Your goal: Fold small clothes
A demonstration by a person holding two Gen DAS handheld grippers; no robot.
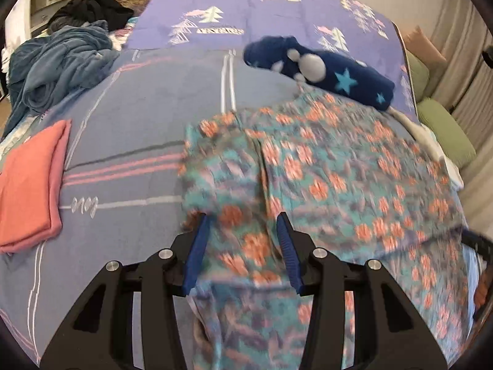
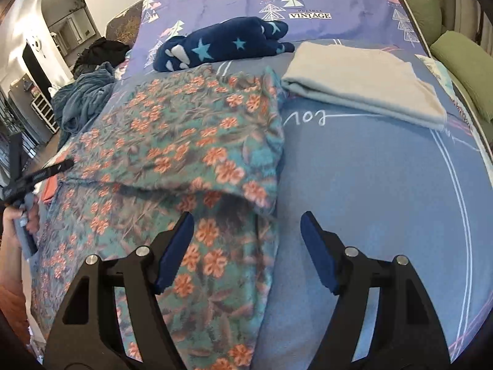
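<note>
A folded pink garment [image 1: 29, 182] lies at the left of the bed [image 2: 385, 185], set aside as if finished. The left gripper [image 1: 243, 240] hovers with jaws parted over the floral garment [image 1: 308, 166], pads clear of the cloth. That piece lies mid-bed, one half doubled over (a first fold, I'd judge). The right gripper [image 2: 246, 240] stands wide, straddling its right edge, holding nothing. A folded grey cloth [image 2: 363, 83] rests beyond.

The purple bedcover [image 2: 262, 0] bears a "VINTAGE" label [image 2: 310, 15]; the blue sheet [image 2: 369, 185] carries handwriting, seen upside down, reading "love" [image 2: 306, 118].
</note>
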